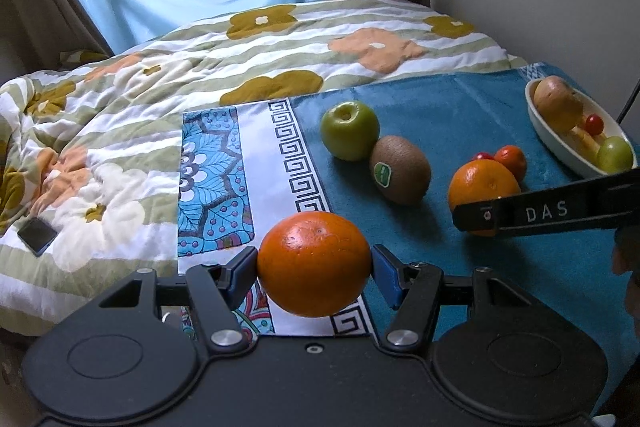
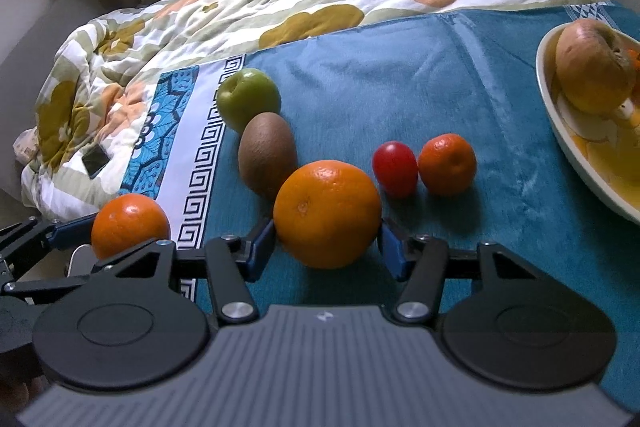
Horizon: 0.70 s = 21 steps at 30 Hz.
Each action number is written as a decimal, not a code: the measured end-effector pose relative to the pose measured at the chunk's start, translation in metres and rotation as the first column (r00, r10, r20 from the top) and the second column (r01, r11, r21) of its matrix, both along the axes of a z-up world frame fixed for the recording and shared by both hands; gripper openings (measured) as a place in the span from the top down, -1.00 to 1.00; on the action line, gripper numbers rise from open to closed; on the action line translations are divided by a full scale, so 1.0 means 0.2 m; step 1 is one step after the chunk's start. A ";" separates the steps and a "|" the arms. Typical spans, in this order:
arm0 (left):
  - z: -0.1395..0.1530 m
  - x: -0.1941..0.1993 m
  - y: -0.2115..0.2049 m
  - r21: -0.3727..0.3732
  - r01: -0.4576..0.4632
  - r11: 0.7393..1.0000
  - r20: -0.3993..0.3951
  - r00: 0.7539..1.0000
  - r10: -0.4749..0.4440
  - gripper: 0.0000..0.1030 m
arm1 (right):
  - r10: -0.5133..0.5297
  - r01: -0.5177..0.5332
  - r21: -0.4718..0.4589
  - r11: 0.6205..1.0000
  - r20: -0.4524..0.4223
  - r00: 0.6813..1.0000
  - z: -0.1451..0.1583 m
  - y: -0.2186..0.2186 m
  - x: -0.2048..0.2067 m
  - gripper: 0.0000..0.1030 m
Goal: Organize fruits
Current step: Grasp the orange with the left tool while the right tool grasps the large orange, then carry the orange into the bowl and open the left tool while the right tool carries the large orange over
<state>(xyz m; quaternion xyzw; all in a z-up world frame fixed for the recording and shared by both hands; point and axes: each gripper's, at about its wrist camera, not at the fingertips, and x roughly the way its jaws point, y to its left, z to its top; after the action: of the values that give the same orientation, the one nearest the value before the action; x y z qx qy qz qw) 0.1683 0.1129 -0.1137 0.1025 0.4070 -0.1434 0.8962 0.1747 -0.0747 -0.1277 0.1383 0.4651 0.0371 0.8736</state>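
Two grippers work over a bed covered by a floral striped quilt [image 1: 280, 39], with a teal plush blanket [image 2: 400, 75] laid over its near end. At that blanket's right edge stands a white oval dish [image 1: 560, 147] holding a brownish fruit, a small red one and a green one. The left gripper [image 1: 314, 263] has its blue pads pressed on either side of a deep-orange round orange [image 1: 314, 263], held above the blanket's patterned white border. The right gripper [image 2: 327, 243] stands with its pads against the flanks of a second, paler orange [image 2: 327, 213] that rests on the teal blanket; whether they squeeze it I cannot tell. Beyond that fruit lies a fuzzy brown kiwi [image 2: 267, 159], touching a green apple [image 2: 248, 99] behind it. To the right sit a small tangerine [image 2: 447, 163] and a red cherry tomato [image 2: 395, 167], side by side
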 end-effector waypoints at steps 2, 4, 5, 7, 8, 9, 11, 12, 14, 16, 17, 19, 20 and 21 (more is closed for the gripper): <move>0.03 -0.02 -0.01 -0.007 -0.003 1.000 0.006 1.000 0.003 -0.27 | 0.006 -0.006 -0.002 1.000 0.009 1.000 0.02 -0.01 -0.03 -0.37; 0.05 -0.05 -0.02 -0.013 -0.006 1.000 0.017 1.000 0.006 -0.27 | 0.012 -0.012 -0.004 1.000 0.019 1.000 0.05 -0.02 -0.06 -0.37; 0.07 -0.06 -0.02 -0.016 -0.007 1.000 0.024 1.000 0.008 -0.27 | 0.015 -0.014 -0.010 1.000 0.024 1.000 0.06 -0.03 -0.07 -0.37; 0.10 -0.09 -0.04 -0.024 -0.012 1.000 0.036 0.999 0.013 -0.27 | 0.019 -0.019 -0.019 1.000 0.037 0.999 0.09 -0.05 -0.11 -0.37; 0.12 -0.11 -0.05 -0.029 -0.016 0.999 0.041 0.999 0.017 -0.27 | 0.020 -0.019 -0.022 1.000 0.045 0.999 0.11 -0.07 -0.13 -0.37; 0.13 -0.12 -0.06 -0.034 -0.019 0.999 0.046 0.999 0.020 -0.27 | 0.019 -0.018 -0.024 1.000 0.053 0.998 0.13 -0.09 -0.15 -0.37; 0.17 -0.14 -0.09 -0.045 -0.023 0.999 0.055 0.998 0.026 -0.27 | 0.015 -0.013 -0.028 1.000 0.070 0.997 0.17 -0.13 -0.18 -0.37; 0.18 -0.15 -0.11 -0.049 -0.023 0.999 0.058 0.998 0.026 -0.27 | 0.010 -0.007 -0.028 1.000 0.078 0.997 0.19 -0.16 -0.21 -0.37; 0.21 -0.17 -0.15 -0.058 -0.023 0.998 0.066 0.997 0.027 -0.27 | -0.001 0.003 -0.024 1.000 0.089 0.996 0.21 -0.22 -0.24 -0.37; 0.24 -0.18 -0.21 -0.063 -0.021 0.998 0.072 0.997 0.025 -0.27 | -0.011 0.013 -0.022 1.000 0.098 0.995 0.24 -0.29 -0.28 -0.37; 0.25 -0.19 -0.24 -0.064 -0.020 0.998 0.075 0.997 0.025 -0.27 | -0.014 0.016 -0.023 1.000 0.102 0.995 0.25 -0.33 -0.29 -0.37; 0.28 -0.21 -0.30 -0.071 -0.018 0.997 0.083 0.996 0.024 -0.27 | -0.020 0.022 -0.022 1.000 0.110 0.994 0.28 -0.41 -0.33 -0.37; 0.30 -0.22 -0.34 -0.076 -0.015 0.997 0.087 0.996 0.022 -0.27 | -0.023 0.026 -0.022 0.999 0.114 0.993 0.29 -0.44 -0.34 -0.37; 0.31 -0.23 -0.37 -0.080 -0.012 0.997 0.090 0.996 0.020 -0.27 | -0.027 0.030 -0.022 0.999 0.120 0.992 0.31 -0.48 -0.35 -0.37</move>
<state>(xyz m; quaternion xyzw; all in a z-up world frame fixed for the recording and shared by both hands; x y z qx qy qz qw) 0.1216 0.0382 -0.0519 0.0701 0.3609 -0.1474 0.9182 0.1042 -0.1713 -0.0661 0.1321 0.4103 0.0274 0.9019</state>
